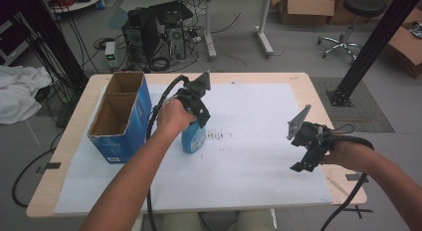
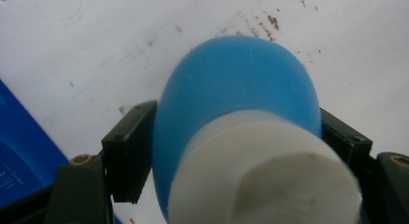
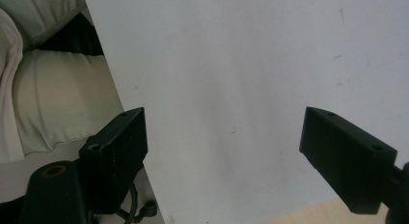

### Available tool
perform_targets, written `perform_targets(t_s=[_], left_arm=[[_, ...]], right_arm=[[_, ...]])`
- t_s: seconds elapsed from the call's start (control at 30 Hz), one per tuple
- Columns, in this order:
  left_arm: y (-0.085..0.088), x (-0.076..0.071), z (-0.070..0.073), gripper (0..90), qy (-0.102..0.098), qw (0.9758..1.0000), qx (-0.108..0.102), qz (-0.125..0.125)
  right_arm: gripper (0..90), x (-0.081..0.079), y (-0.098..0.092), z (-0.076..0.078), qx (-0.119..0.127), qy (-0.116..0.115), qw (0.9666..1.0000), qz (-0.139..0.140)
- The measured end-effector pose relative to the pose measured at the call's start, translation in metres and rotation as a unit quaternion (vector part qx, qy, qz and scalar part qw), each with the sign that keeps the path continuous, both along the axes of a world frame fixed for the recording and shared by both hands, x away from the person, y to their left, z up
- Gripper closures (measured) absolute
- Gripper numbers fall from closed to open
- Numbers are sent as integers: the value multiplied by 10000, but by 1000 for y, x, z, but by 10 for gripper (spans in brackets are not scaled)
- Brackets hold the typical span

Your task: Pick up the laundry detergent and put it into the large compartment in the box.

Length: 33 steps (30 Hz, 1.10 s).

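Observation:
A blue bottle [image 1: 193, 137] with a white cap stands upright on the white paper [image 1: 249, 111], just right of the blue box. My left gripper [image 1: 196, 127] comes down on it from above. In the left gripper view the bottle [image 2: 236, 79] sits between the two black jaws, whose pads touch its sides, so my left gripper [image 2: 236, 137] is shut on it. My right gripper [image 1: 303, 165] hovers over the paper near the table's front right corner. In the right gripper view my right gripper [image 3: 224, 137] stands open with nothing between its jaws.
An open-topped blue cardboard box [image 1: 122, 116] with two compartments stands at the table's left. Brown specks [image 1: 219, 137] mark the paper right of the bottle. The wooden table [image 1: 311, 91] ends close to my right gripper. Computers, cables, a stool and boxes are on the floor beyond.

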State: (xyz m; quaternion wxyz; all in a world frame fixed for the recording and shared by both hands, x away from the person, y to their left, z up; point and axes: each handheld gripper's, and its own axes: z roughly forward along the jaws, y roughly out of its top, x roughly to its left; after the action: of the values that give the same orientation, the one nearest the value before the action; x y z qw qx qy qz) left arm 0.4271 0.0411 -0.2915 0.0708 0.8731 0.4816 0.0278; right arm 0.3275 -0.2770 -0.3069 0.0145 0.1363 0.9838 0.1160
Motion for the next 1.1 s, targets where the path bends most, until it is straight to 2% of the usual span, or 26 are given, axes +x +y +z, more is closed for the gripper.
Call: perform_targets(t_s=[1.1], left_arm=[[0,-1,1,361,-109,9999,-15,-15]], right_arm=[[170,1,3,-3,-11,40,10000,34]])
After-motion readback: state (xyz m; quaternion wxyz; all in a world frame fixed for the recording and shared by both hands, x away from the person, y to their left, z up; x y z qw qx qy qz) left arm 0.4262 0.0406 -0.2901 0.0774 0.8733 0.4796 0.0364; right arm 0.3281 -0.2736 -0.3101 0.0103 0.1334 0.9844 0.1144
